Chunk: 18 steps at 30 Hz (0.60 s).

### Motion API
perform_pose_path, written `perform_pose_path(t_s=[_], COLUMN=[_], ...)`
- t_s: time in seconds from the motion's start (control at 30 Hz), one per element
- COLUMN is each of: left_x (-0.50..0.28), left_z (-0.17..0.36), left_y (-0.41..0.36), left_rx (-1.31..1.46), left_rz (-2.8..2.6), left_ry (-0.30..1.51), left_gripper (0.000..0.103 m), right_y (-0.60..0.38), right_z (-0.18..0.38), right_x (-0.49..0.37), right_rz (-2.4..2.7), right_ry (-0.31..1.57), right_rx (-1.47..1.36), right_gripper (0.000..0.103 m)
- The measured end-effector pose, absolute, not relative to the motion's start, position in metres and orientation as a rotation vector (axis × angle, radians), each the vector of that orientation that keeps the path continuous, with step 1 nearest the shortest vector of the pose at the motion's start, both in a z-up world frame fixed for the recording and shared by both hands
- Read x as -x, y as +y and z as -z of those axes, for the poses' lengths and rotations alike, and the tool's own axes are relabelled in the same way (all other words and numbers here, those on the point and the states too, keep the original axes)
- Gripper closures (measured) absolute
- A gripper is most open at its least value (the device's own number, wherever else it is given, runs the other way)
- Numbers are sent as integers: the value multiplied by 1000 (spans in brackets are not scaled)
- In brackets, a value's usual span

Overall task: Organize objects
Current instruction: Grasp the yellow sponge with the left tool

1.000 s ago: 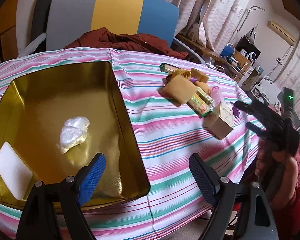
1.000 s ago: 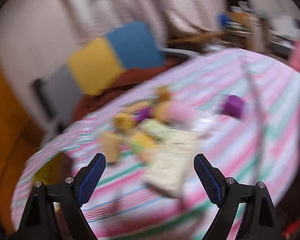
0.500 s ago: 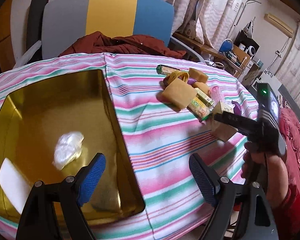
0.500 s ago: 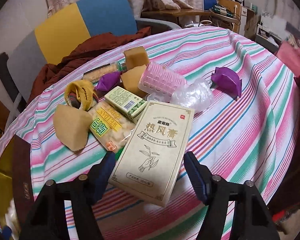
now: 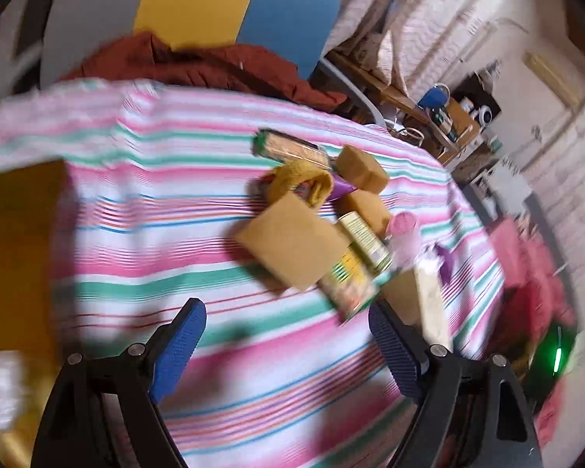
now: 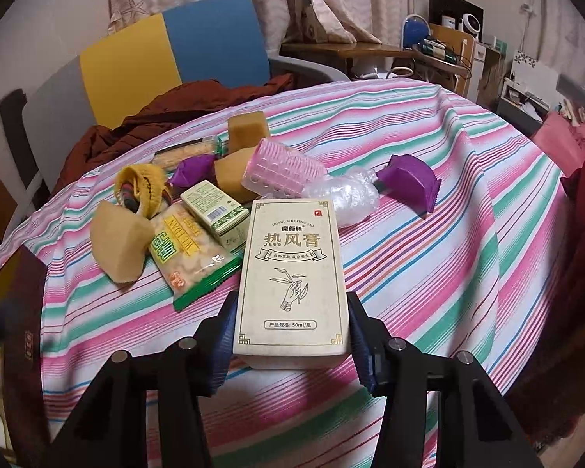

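My right gripper [image 6: 292,339] is shut on the near end of a cream box with gold Chinese print [image 6: 292,269]; the box also shows in the left wrist view [image 5: 429,296]. Behind it lies a pile: a green-edged snack packet [image 6: 187,253], a small green box [image 6: 214,210], tan sponges [image 6: 117,241], a pink roller [image 6: 280,171], crumpled clear plastic [image 6: 347,195] and a purple pouch [image 6: 409,183]. My left gripper [image 5: 288,335] is open and empty above the striped cloth, left of the pile [image 5: 312,226]. The gold tin [image 5: 15,234] sits blurred at the left.
A chair with grey, yellow and blue panels [image 6: 167,50] and a dark red garment [image 6: 152,124] stand behind the round table. A pink and red seat [image 6: 565,144] is at the right. The table edge curves down on the near and right sides.
My right gripper has closed its fingers onto the cream box. My left gripper has swung right, away from the gold tin toward the pile; its view is blurred.
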<state>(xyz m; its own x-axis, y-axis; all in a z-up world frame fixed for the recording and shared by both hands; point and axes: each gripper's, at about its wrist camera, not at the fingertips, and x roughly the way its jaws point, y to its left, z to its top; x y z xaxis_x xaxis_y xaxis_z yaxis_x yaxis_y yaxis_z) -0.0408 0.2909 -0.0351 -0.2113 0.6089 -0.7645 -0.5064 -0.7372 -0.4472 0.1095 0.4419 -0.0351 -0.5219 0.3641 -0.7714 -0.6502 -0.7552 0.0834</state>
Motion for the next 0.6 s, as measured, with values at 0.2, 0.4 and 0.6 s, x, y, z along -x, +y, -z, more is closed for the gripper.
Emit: perform_pose_path(t_s=[0.2,0.4,0.6], left_x=[71,84,80], left_z=[54,70,75], left_y=[318,339,339], left_rx=[1397,1464,1410], left_rz=[-1987,-2063,-2081], left_ry=[-404,-333,-194], left_gripper=[16,12,20], right_y=[444,448,451], right_z=[38,49,53], right_x=[-113,-115,-116], right_rz=[-2301,-2298,-2300], right_ry=[498,546,600], right_rx=[1020,1054,1055], right_gripper=[51,50,51])
